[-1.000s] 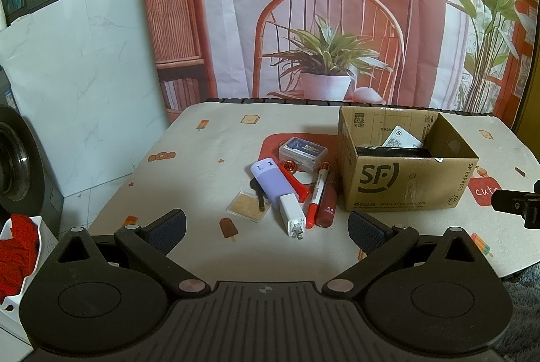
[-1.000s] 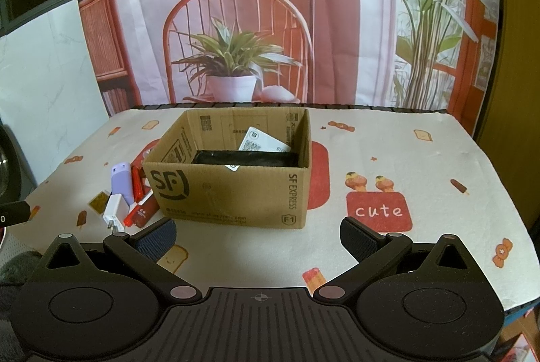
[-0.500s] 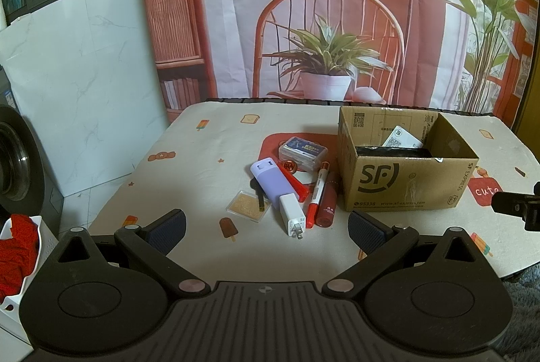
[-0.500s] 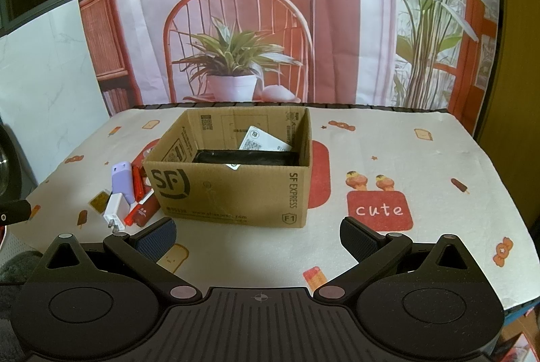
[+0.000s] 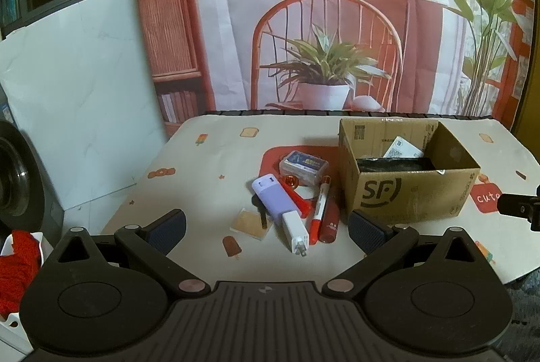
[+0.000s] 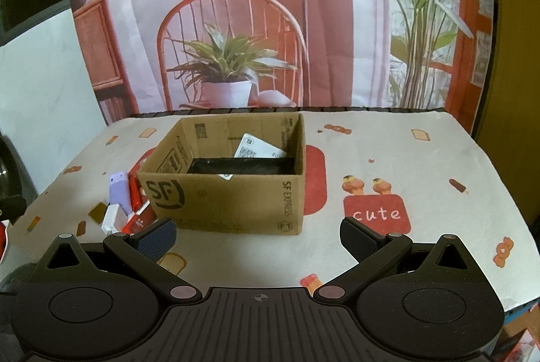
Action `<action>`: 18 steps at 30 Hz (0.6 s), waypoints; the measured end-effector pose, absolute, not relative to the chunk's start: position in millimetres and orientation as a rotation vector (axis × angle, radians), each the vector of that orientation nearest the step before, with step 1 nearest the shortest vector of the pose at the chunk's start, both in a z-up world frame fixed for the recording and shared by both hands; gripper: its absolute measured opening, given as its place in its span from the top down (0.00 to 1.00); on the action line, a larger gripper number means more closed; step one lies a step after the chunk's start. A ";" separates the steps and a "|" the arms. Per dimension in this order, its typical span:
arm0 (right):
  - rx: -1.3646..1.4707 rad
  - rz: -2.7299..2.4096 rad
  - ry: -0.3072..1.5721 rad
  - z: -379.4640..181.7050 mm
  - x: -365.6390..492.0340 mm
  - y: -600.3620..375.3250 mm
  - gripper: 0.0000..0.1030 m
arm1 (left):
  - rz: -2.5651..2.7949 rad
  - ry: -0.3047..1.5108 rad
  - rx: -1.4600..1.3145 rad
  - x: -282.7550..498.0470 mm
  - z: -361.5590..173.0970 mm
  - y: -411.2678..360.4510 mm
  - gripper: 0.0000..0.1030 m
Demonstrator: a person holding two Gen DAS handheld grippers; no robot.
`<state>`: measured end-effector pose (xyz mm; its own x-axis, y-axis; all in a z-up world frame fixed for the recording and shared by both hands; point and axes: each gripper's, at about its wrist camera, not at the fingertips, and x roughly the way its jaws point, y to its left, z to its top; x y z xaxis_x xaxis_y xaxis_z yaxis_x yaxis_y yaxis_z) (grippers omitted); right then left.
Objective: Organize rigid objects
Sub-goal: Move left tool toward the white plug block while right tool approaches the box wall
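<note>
Both claws, left claw (image 5: 266, 228) and right claw (image 6: 258, 235), stay spread, nothing moved

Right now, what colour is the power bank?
Light purple power bank, clearest in the left wrist view.

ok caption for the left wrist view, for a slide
Open left gripper faces a clutter of small items beside the cardboard box on the table.

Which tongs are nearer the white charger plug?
Left. The left tongs face the white charger plug just ahead; the right tongs sit before the cardboard box, plug off to their left.
</note>
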<state>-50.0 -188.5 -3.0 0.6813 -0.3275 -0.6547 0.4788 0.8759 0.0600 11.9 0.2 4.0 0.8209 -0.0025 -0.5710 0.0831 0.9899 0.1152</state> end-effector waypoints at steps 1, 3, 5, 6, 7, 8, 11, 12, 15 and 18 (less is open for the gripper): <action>0.240 -0.458 0.682 -2.7 -50.0 -189.9 0.00 | -0.045 0.607 0.133 13.8 4.6 1.0 0.00; 0.250 -0.458 0.678 -1.1 -49.0 -194.2 0.00 | -0.043 0.605 0.129 16.5 5.4 1.8 0.00; 0.245 -0.459 0.665 0.9 -47.6 -197.0 0.00 | -0.042 0.603 0.130 18.8 6.1 2.1 0.00; 0.235 -0.459 0.659 2.2 -46.1 -197.4 0.00 | -0.050 0.600 0.129 20.0 6.7 2.6 0.00; 0.218 -0.457 0.653 3.7 -44.5 -197.6 0.00 | -0.057 0.598 0.127 22.5 7.8 2.3 0.00; 0.200 -0.454 0.644 5.2 -43.3 -197.1 0.00 | -0.064 0.595 0.125 24.6 8.4 2.2 0.00; 0.168 -0.441 0.614 9.0 -38.7 -199.2 0.00 | -0.069 0.593 0.113 31.2 8.6 3.2 0.00; 0.160 -0.436 0.608 9.6 -36.3 -200.7 0.00 | -0.072 0.592 0.101 34.0 9.0 4.4 0.00; 0.137 -0.421 0.610 11.8 -29.3 -204.2 0.00 | -0.067 0.594 0.081 42.6 9.0 6.7 0.00; 0.157 -0.417 0.632 13.2 -19.9 -212.1 0.00 | -0.052 0.590 0.092 52.5 8.2 6.9 0.00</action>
